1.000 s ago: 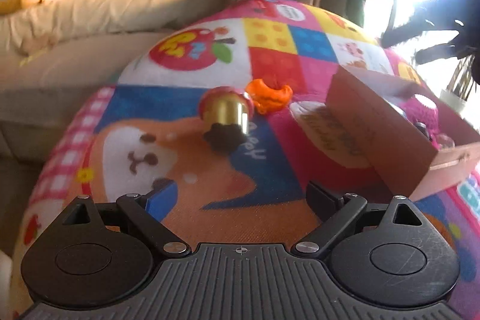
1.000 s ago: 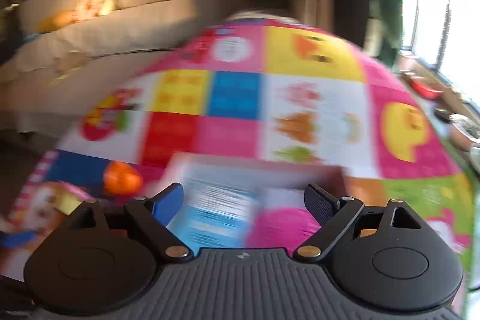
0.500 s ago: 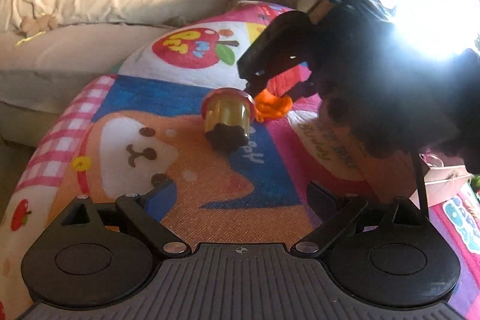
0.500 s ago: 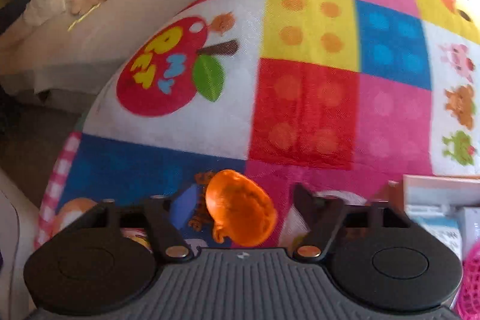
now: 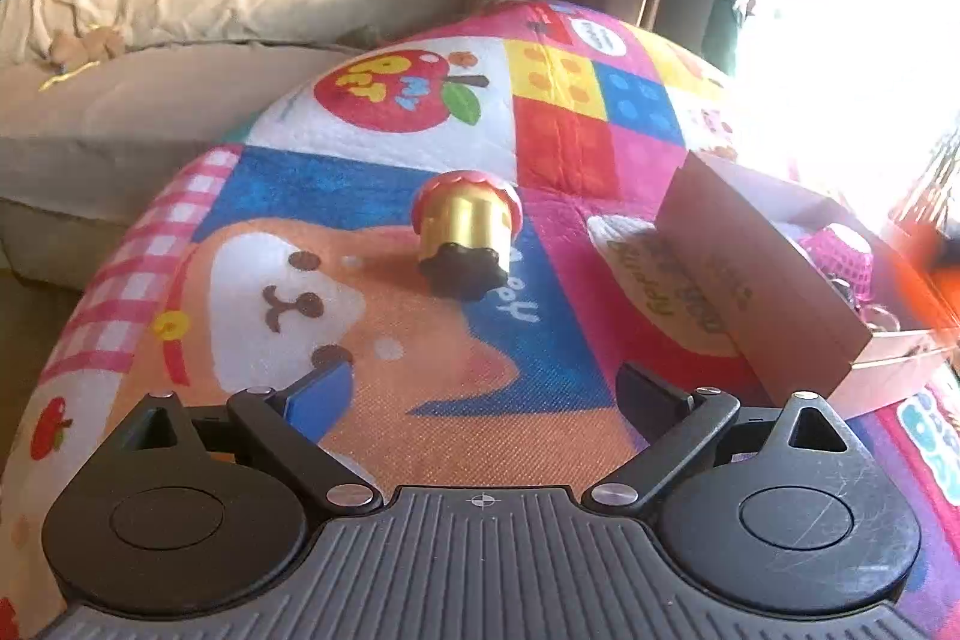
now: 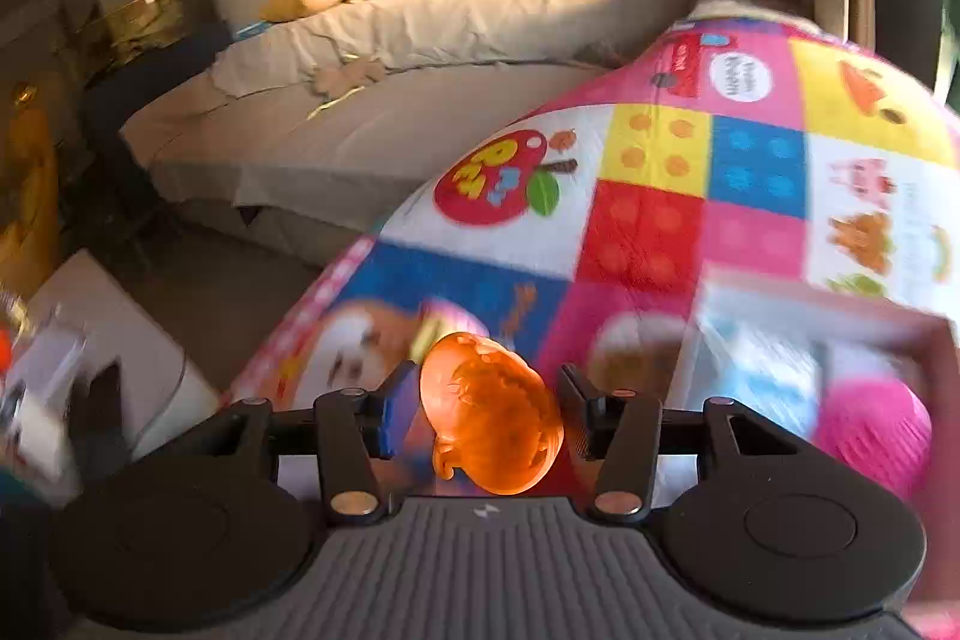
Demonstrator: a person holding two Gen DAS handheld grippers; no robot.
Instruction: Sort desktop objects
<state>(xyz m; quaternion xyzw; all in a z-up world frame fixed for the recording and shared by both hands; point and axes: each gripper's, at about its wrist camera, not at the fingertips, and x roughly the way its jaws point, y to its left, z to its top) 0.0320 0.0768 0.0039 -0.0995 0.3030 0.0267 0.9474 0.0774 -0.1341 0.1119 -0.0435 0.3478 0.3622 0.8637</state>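
Observation:
My right gripper [image 6: 487, 403] is shut on an orange translucent toy [image 6: 492, 439] and holds it lifted above the colourful play mat [image 6: 648, 220], left of the cardboard box [image 6: 828, 340]. An orange blur at the right edge of the left wrist view [image 5: 927, 274], over the box, may be that toy. My left gripper [image 5: 483, 391] is open and empty, low over the mat [image 5: 420, 400]. A gold cylinder toy with a red cap and black base [image 5: 467, 235] lies on its side on the mat ahead of it.
The open brown cardboard box [image 5: 762, 274] sits right of the gold toy and holds a pink mesh item [image 5: 840, 250] and small things. A beige sofa [image 5: 180, 40] with stuffed toys lies beyond the mat's far-left edge. Strong window glare fills the upper right.
My right gripper closed on the orange toy beside the gold toy, lifted it off the mat and swung right toward the box. The left gripper stayed open and nearly still.

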